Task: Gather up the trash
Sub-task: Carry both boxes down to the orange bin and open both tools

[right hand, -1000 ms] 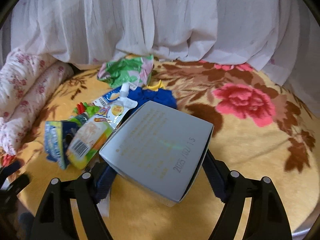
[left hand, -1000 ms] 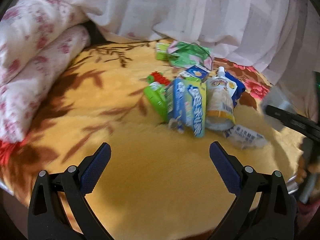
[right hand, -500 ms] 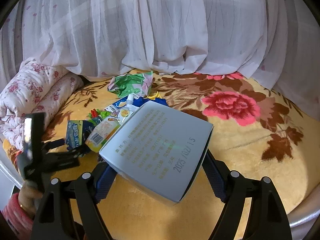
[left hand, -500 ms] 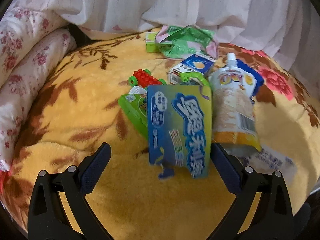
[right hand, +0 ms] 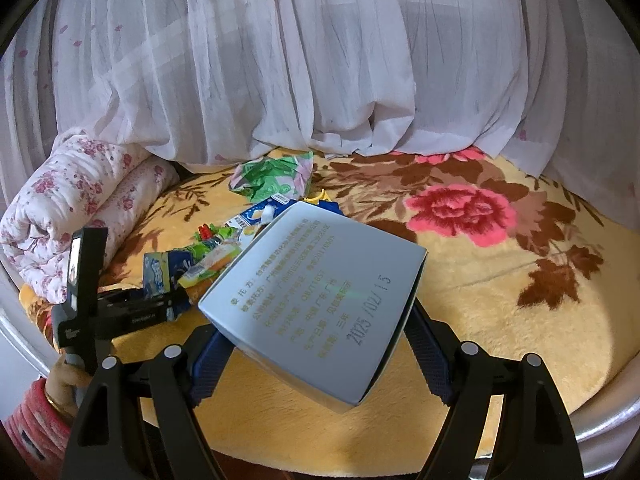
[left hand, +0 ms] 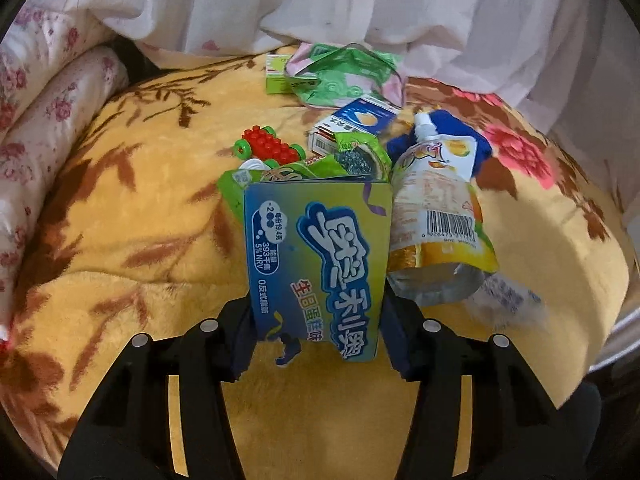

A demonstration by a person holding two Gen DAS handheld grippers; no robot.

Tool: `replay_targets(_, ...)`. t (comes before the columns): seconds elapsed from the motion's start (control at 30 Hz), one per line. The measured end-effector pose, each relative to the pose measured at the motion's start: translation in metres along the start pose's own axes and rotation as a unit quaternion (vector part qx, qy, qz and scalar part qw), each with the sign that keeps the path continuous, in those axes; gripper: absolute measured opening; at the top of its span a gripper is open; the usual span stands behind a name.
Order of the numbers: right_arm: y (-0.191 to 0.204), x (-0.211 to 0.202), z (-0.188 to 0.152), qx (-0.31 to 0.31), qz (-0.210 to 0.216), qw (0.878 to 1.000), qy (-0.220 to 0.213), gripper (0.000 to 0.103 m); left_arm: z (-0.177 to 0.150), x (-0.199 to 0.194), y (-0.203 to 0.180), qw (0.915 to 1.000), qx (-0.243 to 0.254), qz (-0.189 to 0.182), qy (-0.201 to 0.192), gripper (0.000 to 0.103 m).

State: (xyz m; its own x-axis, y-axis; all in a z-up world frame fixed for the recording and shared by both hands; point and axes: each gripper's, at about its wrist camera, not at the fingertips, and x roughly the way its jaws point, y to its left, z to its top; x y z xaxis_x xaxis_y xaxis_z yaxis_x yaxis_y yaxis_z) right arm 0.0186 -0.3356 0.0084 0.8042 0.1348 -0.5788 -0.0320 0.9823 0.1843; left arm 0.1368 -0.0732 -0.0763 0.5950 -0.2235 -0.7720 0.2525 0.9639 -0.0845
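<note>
A blue and green snack box (left hand: 320, 248) stands on the yellow blanket (left hand: 140, 240), between the fingers of my left gripper (left hand: 316, 320). Its jaws are closing and the pads touch both sides of the box. The same gripper (right hand: 120, 312) and box (right hand: 160, 276) show at the left of the right wrist view. My right gripper (right hand: 316, 356) is shut on a grey carton (right hand: 320, 292), held above the blanket. Behind the snack box lie an orange juice pouch (left hand: 436, 216), a green packet (left hand: 280, 172), a blue and white milk carton (left hand: 360, 120) and a crumpled green wrapper (left hand: 344, 76).
A red toy car (left hand: 268, 146) sits in the trash pile. A rolled floral quilt (left hand: 48, 120) borders the left. White curtain (right hand: 320, 60) hangs at the back. The bed's metal edge (right hand: 600, 420) runs at the right. A hand with a red sleeve (right hand: 28, 432) holds the left gripper.
My left gripper moved forward onto the snack box and its jaws narrowed from wide open to the box's sides. My right gripper drew back and up with the grey carton.
</note>
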Motion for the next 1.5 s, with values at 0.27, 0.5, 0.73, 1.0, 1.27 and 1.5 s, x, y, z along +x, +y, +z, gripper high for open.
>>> replay_targets(0.27,0.007,-0.009,-0.002,-0.003,0.004,1.000,-0.008,0.079,-0.017,-0.015,0.000,0.9994,0.019,-0.024,0.016,0.052)
replay_targets(0.5,0.011,-0.012,-0.002,-0.005,0.008,1.000,-0.009,0.079,-0.027,-0.023,0.006,0.9990,0.018,-0.037,0.017,0.052)
replay_targets(0.73,0.016,-0.026,-0.003,-0.014,0.013,1.000,-0.016,0.079,-0.036,-0.048,0.005,0.9982,0.028,-0.054,-0.002,0.052)
replay_targets(1.0,0.035,-0.049,-0.023,-0.044,0.039,0.998,-0.005,0.079,-0.072,-0.110,-0.007,0.9950,0.067,-0.071,-0.022,0.052)
replay_targets(1.27,0.079,-0.047,-0.090,-0.102,0.093,0.987,0.084,0.079,-0.142,-0.123,-0.007,0.9932,0.065,-0.090,0.036,0.052)
replay_targets(1.5,0.101,-0.022,-0.153,-0.124,0.121,0.968,0.183,0.079,-0.198,-0.082,-0.001,0.9862,0.043,-0.090,0.133,0.052)
